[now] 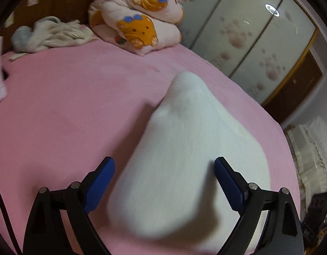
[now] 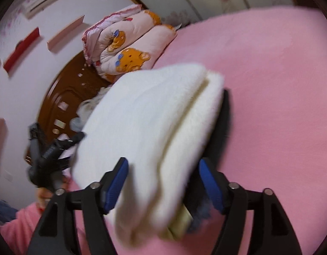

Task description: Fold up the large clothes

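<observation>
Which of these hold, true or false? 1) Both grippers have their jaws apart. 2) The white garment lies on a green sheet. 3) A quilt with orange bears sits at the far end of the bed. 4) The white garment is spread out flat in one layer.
1) True: the left gripper and right gripper both stand open, with the white garment between the pads, not pinched.
2) False: the bed sheet is pink.
3) True: the bear quilt is bundled at the far end.
4) False: the right wrist view shows it folded into stacked layers.
</observation>
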The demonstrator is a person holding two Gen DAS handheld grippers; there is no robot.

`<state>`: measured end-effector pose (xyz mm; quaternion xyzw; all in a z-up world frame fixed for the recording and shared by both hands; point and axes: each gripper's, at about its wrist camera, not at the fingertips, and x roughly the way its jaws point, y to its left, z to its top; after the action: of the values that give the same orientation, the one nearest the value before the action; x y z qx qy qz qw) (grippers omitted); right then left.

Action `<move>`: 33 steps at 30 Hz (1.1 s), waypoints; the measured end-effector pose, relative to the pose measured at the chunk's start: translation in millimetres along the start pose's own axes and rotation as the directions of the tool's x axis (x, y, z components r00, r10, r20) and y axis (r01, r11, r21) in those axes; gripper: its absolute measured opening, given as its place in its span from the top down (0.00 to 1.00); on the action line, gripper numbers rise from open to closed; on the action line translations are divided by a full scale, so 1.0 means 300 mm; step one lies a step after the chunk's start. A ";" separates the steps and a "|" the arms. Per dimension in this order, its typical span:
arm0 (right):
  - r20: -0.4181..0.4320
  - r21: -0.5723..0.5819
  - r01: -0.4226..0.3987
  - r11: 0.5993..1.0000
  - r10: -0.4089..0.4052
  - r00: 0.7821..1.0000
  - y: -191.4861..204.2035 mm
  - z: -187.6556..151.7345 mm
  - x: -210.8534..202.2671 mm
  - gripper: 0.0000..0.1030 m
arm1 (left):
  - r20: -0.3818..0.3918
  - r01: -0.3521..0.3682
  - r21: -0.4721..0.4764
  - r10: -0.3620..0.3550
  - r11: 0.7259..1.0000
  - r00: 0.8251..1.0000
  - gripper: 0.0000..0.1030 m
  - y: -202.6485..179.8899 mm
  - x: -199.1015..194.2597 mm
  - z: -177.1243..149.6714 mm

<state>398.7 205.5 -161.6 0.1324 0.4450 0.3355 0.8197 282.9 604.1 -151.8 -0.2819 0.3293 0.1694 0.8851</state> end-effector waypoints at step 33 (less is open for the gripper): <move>-0.102 0.276 0.555 0.784 -0.551 0.828 -0.289 -1.245 -1.898 0.15 | -0.290 -0.105 0.274 0.187 0.956 0.938 0.08 -0.908 -1.364 -1.576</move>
<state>-85.2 -269.5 -54.2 0.1141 0.5152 0.0117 0.8493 -112.2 55.3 -63.8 -0.1639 0.5046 0.1446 0.8352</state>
